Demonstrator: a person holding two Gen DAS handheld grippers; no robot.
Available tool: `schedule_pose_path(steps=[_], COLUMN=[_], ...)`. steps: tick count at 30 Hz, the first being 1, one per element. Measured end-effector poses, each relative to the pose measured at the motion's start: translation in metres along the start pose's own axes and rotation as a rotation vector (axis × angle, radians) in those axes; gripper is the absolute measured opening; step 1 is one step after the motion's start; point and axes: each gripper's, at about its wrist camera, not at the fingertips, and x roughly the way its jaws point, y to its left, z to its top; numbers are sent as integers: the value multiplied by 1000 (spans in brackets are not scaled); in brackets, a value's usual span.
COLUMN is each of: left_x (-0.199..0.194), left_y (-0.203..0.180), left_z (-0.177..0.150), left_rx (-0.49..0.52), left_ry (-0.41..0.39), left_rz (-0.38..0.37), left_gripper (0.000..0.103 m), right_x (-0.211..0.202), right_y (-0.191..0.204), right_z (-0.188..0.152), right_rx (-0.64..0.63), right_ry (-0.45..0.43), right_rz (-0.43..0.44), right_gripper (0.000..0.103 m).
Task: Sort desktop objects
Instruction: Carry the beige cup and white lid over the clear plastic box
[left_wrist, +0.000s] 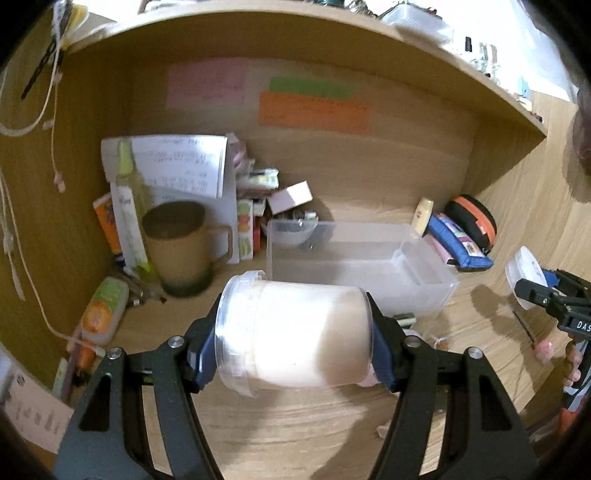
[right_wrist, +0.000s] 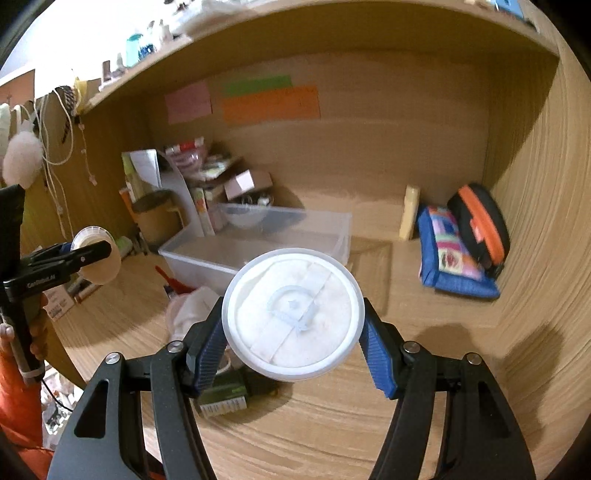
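My left gripper is shut on a clear plastic jar full of white pads. The jar lies sideways between the blue pads, its rim to the left, above the wooden desk. My right gripper grips a round white piece with a clear rim, seen face-on; whether it is a lid or a shallow tub I cannot tell. The left wrist view shows the right gripper at the right edge. In the right wrist view the left gripper and its jar are at the left.
A clear plastic bin stands mid-desk, with a brown mug, papers and small boxes to its left. A blue pouch and a black-orange case lie at the right. A white cloth and a green box sit under the right gripper.
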Motion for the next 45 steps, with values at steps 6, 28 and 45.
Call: schedule_pose_path(steps=[6, 28, 45], left_x=[2, 70, 150], left_y=[-3, -20, -21], left_z=[26, 78, 82], left_rx=[19, 86, 121], left_ry=[-8, 54, 172], left_rz=[-33, -28, -32], left_gripper=[66, 66, 66], right_x=[-11, 64, 160], right_y=[5, 6, 0], right_z=[20, 84, 85], right_rx=[-28, -59, -76], right_ry=[-54, 7, 182], right_rz=[-10, 53, 71], right_gripper=[63, 63, 63])
